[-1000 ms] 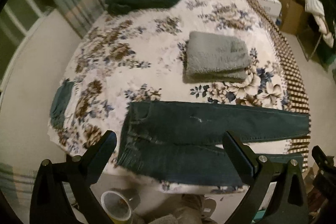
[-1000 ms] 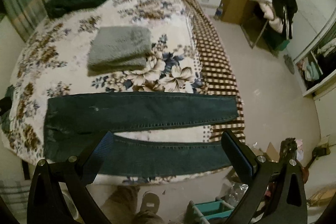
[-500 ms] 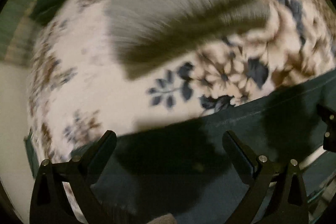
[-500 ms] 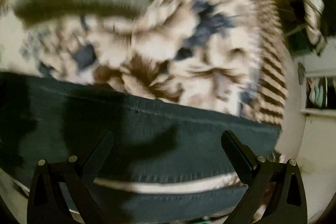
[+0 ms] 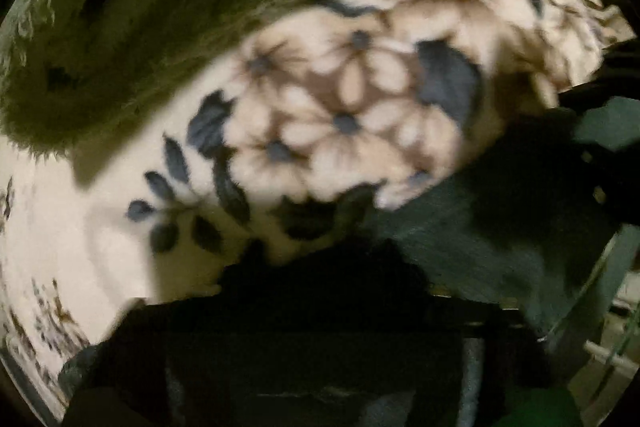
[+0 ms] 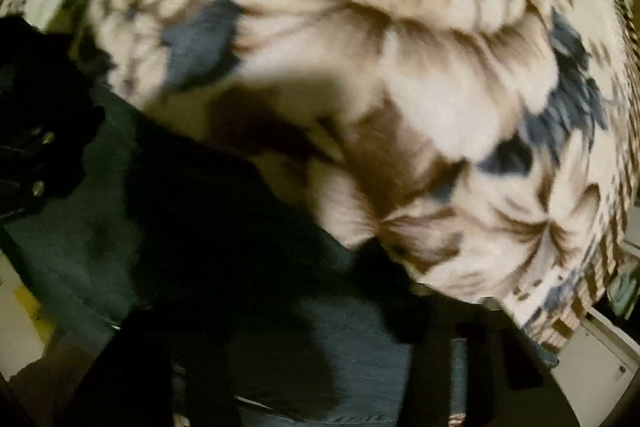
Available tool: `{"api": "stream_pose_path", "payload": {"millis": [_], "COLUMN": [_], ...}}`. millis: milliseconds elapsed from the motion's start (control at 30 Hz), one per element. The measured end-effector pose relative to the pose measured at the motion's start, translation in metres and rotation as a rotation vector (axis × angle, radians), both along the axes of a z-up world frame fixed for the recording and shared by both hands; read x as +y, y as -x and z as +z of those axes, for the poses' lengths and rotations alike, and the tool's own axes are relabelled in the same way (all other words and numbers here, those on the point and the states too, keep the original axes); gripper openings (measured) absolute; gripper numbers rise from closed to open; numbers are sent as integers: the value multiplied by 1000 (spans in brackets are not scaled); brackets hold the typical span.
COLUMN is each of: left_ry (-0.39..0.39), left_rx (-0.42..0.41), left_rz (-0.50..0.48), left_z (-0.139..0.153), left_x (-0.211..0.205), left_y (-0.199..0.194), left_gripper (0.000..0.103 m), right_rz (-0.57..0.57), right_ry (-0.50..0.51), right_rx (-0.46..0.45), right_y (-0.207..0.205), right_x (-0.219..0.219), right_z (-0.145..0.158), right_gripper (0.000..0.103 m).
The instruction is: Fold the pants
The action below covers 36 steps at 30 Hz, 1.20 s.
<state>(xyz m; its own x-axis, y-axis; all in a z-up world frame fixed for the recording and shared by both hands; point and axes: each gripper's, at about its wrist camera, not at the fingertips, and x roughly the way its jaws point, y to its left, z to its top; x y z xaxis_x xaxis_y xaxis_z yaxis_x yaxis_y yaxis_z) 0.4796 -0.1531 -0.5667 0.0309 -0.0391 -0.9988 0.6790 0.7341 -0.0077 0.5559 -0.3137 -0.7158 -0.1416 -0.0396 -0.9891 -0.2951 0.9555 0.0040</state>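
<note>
While both wrist views are heavily blurred, dark blue pants (image 5: 500, 227) can be made out lying on a floral bedspread (image 5: 340, 107), close beneath both tools. The left gripper (image 5: 320, 267) appears pressed together at the denim edge, though a pinch cannot be confirmed. The right gripper (image 6: 384, 267) is lost in shadow; its state cannot be told. A grey folded blanket (image 5: 160, 7) lies beyond. The grasping step is judged under way; next, the leg would be lifted over its twin.
</note>
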Motion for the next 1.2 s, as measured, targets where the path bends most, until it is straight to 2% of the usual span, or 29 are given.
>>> {"api": "stream_pose_path", "payload": {"millis": [33, 67, 200, 267, 467, 567, 633, 733, 833, 967, 1200], "left_ry": [0, -1, 43, 65, 113, 134, 148, 168, 167, 149, 100], "left_rx": [-12, -24, -53, -86, -155, -175, -185, -169, -136, -73, 9], "left_rz": [-14, -21, 31, 58, 129, 175, 203, 257, 304, 364, 419], "left_z": [5, 10, 34, 57, 110, 125, 114, 122, 124, 106, 62], "left_x": [-1, -1, 4, 15, 22, 31, 30, 39, 51, 62, 66], "left_y": [1, 1, 2, 4, 43, 71, 96, 138, 184, 231, 284], "left_gripper": [15, 9, 4, 1, 1, 0, 0, 0, 0, 0, 0], "right_rz": [-14, -34, -110, -136, -195, -194, -200, -204, -200, -210, -187], "right_ry": [-11, -19, -50, -59, -81, -83, -90, -91, -84, -87, -42], "right_rx": [-5, -16, -69, -106, -218, -256, -273, -278, -262, -198, -117], "right_y": [0, 0, 8, 20, 54, 79, 101, 150, 202, 263, 326], "right_x": [-1, -4, -15, -19, -33, -33, -26, 10, 26, 38, 51], "right_z": [1, 3, 20, 30, 85, 109, 113, 129, 133, 114, 69], "right_gripper": [23, 20, 12, 9, 7, 6, 6, 6, 6, 6, 6]}}
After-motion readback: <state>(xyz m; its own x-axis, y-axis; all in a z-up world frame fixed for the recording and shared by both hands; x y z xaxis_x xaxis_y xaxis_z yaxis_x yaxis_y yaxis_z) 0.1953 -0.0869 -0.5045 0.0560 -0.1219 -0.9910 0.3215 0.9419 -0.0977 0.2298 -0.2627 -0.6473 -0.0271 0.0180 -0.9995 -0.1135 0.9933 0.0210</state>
